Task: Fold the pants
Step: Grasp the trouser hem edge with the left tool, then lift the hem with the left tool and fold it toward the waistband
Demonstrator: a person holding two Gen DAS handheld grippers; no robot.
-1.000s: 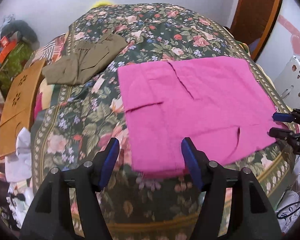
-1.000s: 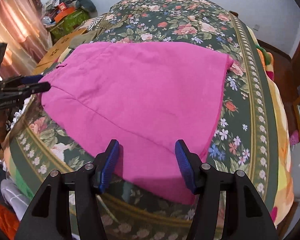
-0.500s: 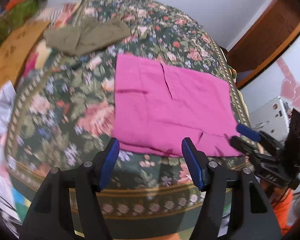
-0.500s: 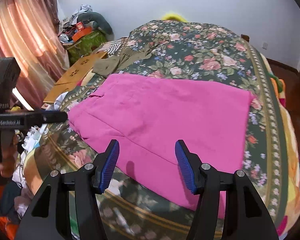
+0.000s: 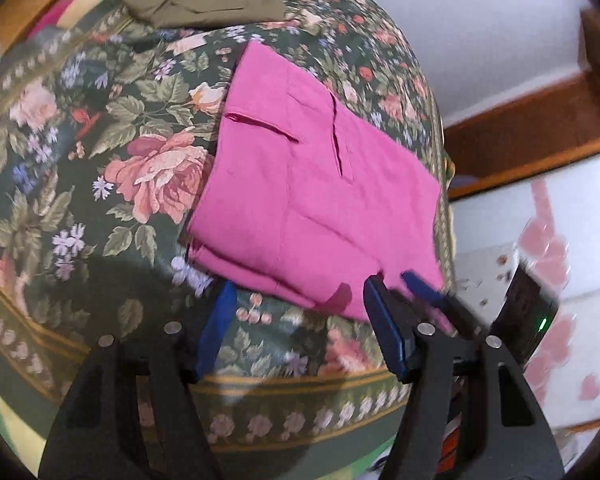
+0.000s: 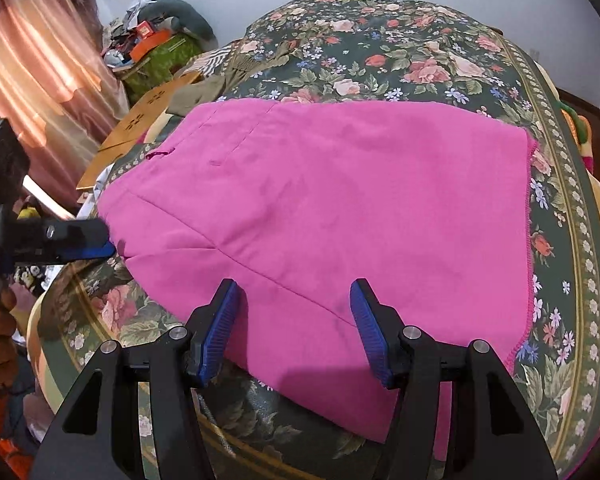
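The pink pants point(image 5: 312, 188) lie flat, folded into a rectangle, on the floral bedspread point(image 5: 100, 152); they also show in the right wrist view point(image 6: 340, 208). My left gripper point(image 5: 300, 332) is open and empty, just in front of the pants' near edge. My right gripper point(image 6: 292, 328) is open and empty, its fingers over the pants' near edge. The right gripper also shows in the left wrist view point(image 5: 424, 292) at the pants' near right corner. The left gripper shows in the right wrist view point(image 6: 88, 240) at the pants' left edge.
Folded olive-brown pants point(image 5: 196, 0) lie at the far left of the bed. Beside the bed stand a cardboard box point(image 6: 140, 136), a pile of clutter point(image 6: 160, 36) and a pink curtain point(image 6: 40, 60). A wooden door frame point(image 5: 540, 120) is at the right.
Both grippers have moved in closer to the pants' near edge. The left wrist view has swung right and tilted. The pants have not moved.
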